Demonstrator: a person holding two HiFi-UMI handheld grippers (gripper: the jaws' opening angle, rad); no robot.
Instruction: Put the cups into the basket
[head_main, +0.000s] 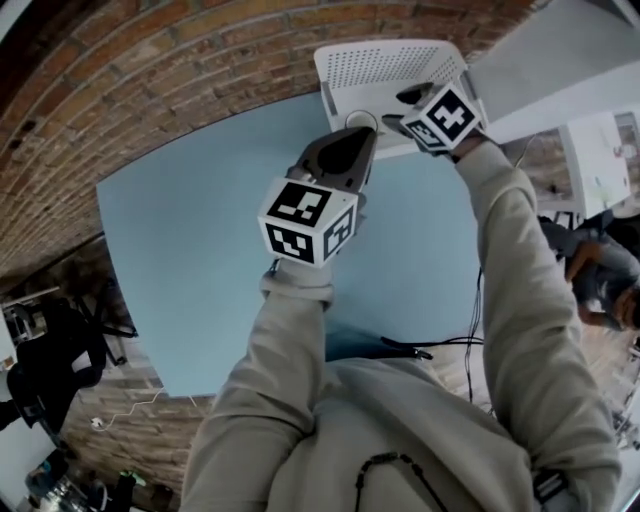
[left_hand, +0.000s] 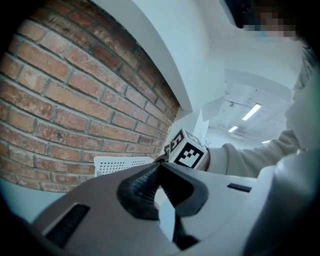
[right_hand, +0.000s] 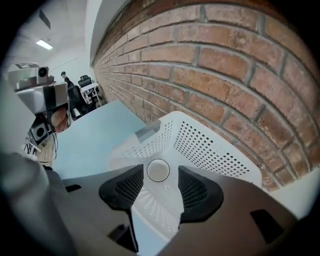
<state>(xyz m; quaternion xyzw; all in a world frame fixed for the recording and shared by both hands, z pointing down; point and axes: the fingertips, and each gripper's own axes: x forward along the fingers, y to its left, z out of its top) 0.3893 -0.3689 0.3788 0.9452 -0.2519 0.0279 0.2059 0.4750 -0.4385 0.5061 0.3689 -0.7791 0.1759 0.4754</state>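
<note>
The white perforated plastic basket (head_main: 390, 65) is sitting at the far edge of the light blue table (head_main: 200, 230), against the red brick wall (head_main: 150, 70). The white round cup (right_hand: 158, 170) is standing upright inside the basket, by its near wall. The right gripper (head_main: 400, 110) is hanging directly above the cup. The left gripper (left_hand: 161, 167) is hovering before the basket.

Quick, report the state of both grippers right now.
Left gripper: closed, jaw tips together, holding nothing.
Right gripper: open, holding nothing; a cup sits below it in the basket.
</note>
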